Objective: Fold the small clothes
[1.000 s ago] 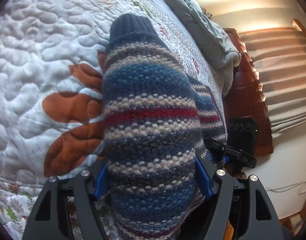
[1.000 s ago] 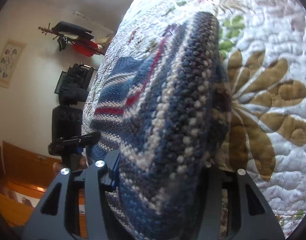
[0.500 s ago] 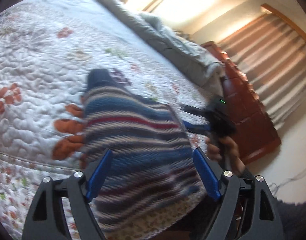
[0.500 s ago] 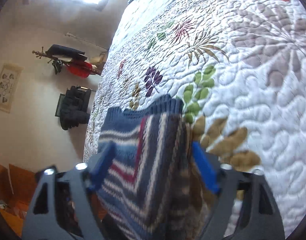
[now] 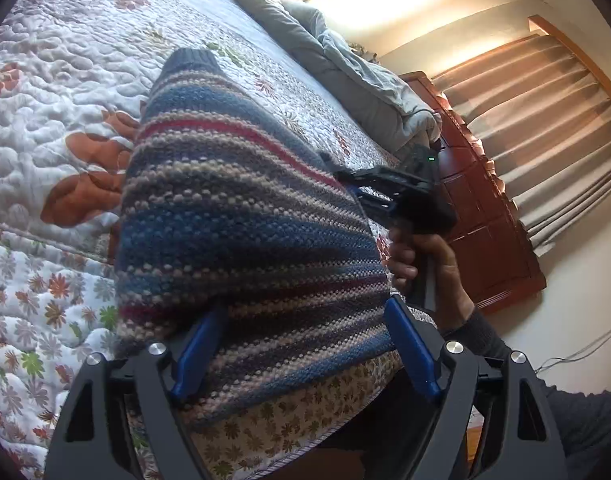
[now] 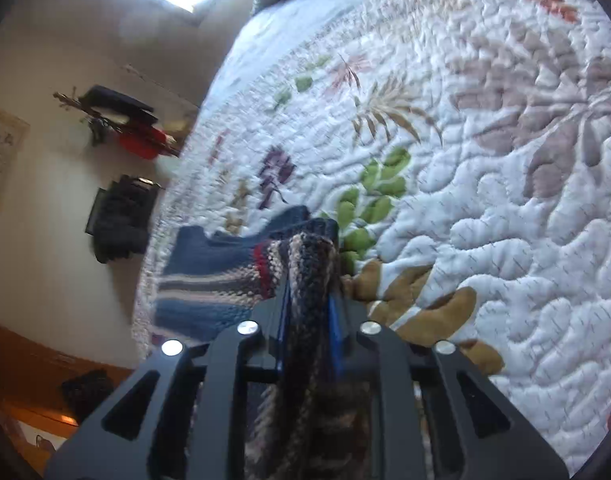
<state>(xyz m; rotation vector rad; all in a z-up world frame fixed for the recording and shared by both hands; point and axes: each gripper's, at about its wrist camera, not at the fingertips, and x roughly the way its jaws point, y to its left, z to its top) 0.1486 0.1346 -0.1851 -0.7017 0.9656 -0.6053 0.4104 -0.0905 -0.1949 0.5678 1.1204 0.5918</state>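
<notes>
A small striped knit sweater (image 5: 241,216), blue, grey and cream with red bands, lies on the quilted bed near its edge. My left gripper (image 5: 301,344) is open, its blue fingers (image 5: 195,350) spread wide around the sweater's near hem. My right gripper (image 6: 309,304) is shut on a bunched fold of the sweater (image 6: 209,284), which stretches left from the fingers over the quilt. The right gripper (image 5: 389,188) also shows in the left wrist view at the sweater's right edge, held by a hand.
The white floral quilt (image 6: 485,160) covers the bed. A grey blanket (image 5: 345,60) is heaped at the far end. A red-brown wooden dresser (image 5: 489,216) and curtains stand beside the bed. A wall rack with dark items (image 6: 121,120) hangs on the other side.
The right gripper has closed on the sweater's edge, having been open half a second ago. The left gripper let go, pulled back, and now stands open around the hem.
</notes>
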